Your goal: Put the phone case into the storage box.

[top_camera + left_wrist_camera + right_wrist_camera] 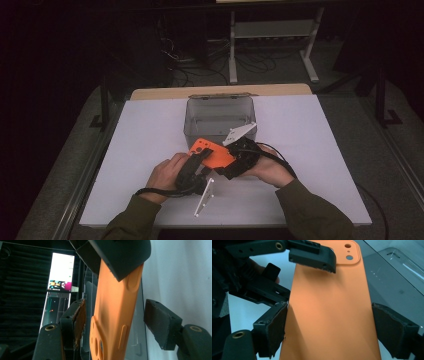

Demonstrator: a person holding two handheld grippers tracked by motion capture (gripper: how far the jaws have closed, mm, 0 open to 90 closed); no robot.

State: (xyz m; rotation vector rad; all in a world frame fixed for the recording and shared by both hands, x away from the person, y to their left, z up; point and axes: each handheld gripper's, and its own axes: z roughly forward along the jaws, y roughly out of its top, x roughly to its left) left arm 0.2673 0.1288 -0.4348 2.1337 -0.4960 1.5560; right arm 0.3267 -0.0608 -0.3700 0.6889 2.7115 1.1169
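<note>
A: Case (212,152) first: an orange phone case, held off the white table (320,165) just in front of the clear plastic box (220,119). It hangs between the two hands, camera-cutout end towards the box.

B: Who has it?

A: The right gripper (231,161) is clamped across its width. In the right gripper view the pads sit against both long edges of the case (329,307). The left gripper (196,161) is not gripping yet. In its own view the case (113,315) stands edge-on between the jaws with clear space on both sides.

B: So a handover, probably?

A: That is my reading. To do it well, I'd keep the right grip firm until the left pads press on both faces. The case is thin and flexible, so a grip near one corner could let it twist or slip.

B: And the left jaws?

A: Centre them on the case before closing, so that one pad doesn't push it sideways against the other gripper (312,256). Keep it low over the table, near the box, in case it drops.
</note>
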